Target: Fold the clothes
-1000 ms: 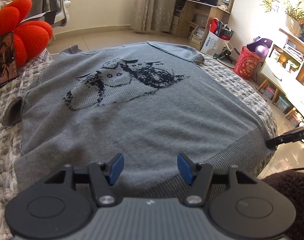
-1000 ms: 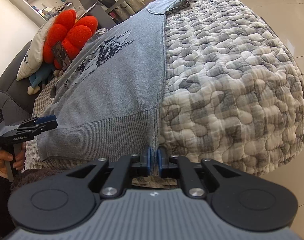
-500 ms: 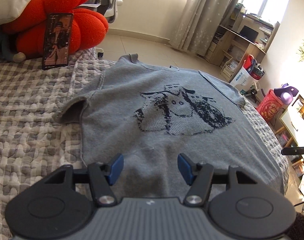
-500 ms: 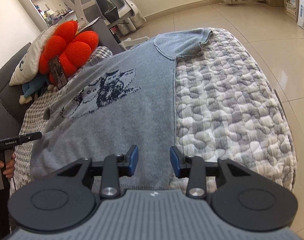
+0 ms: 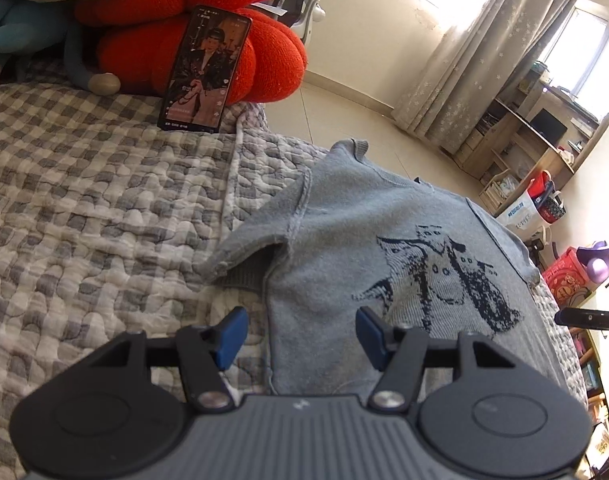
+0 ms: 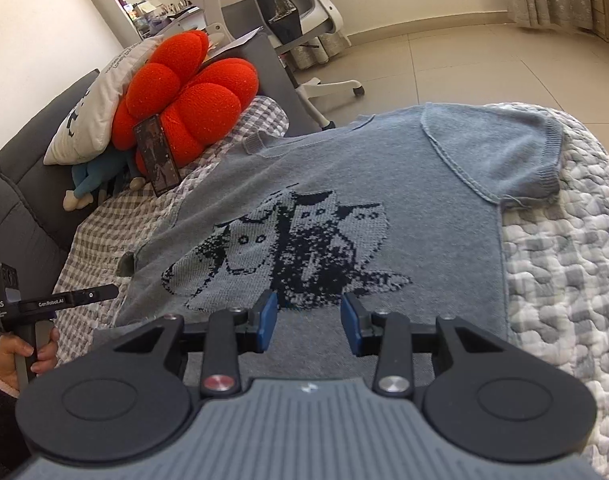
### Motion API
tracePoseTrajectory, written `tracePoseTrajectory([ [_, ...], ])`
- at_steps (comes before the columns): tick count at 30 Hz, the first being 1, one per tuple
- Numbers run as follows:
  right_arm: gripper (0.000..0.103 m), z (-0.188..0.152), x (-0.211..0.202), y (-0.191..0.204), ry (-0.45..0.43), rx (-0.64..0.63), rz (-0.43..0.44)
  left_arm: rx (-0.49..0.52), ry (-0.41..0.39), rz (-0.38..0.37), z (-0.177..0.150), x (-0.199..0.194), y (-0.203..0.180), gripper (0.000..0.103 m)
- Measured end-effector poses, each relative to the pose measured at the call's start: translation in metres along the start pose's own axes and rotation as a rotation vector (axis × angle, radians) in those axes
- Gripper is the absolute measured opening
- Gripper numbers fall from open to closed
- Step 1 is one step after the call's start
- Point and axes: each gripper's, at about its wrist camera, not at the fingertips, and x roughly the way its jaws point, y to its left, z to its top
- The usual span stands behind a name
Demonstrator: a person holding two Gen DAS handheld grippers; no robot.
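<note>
A grey short-sleeved knit sweater point(image 5: 364, 232) point(image 6: 384, 168) with a dark cat pattern lies flat, front up, on a quilted checked bed cover point(image 5: 104, 208). My left gripper point(image 5: 300, 332) hovers open over the sweater's left side seam, just below the left sleeve point(image 5: 248, 248), with nothing between its blue pads. Above the lower body of the sweater, just below the cat pattern point(image 6: 288, 244), my right gripper point(image 6: 309, 320) stands open and empty. In the right wrist view, a hand point(image 6: 24, 356) holds the left gripper's handle at the left edge.
A red flower-shaped cushion point(image 5: 192, 28) point(image 6: 184, 92) sits at the head of the bed with a phone point(image 5: 204, 68) leaning on it. Beside it are a white pillow point(image 6: 92, 104) and a blue plush toy point(image 6: 92, 184). An office chair point(image 6: 288, 12) and tiled floor point(image 6: 464, 64) lie beyond.
My right gripper let go of the sweater's hem corner, opened, rose and moved over the sweater's body. My left gripper swung left from the hem to the left side seam near the sleeve.
</note>
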Motion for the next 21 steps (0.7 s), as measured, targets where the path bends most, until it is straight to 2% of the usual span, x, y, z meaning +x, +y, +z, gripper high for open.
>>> tracePoseTrajectory([
  [10, 0.040, 0.051, 0.080, 0.049, 0.031, -0.098, 0.108, -0.208, -0.041, -0.035, 0.019, 0.027, 0.046, 0.061],
  [16, 0.040, 0.077, 0.143, 0.088, 0.047, -0.157, 0.184, -0.260, -0.073, -0.029, 0.023, 0.042, 0.057, 0.060],
  [21, 0.040, 0.090, 0.192, 0.111, 0.056, -0.172, 0.249, -0.251, -0.112, -0.023, 0.024, 0.049, 0.054, 0.057],
])
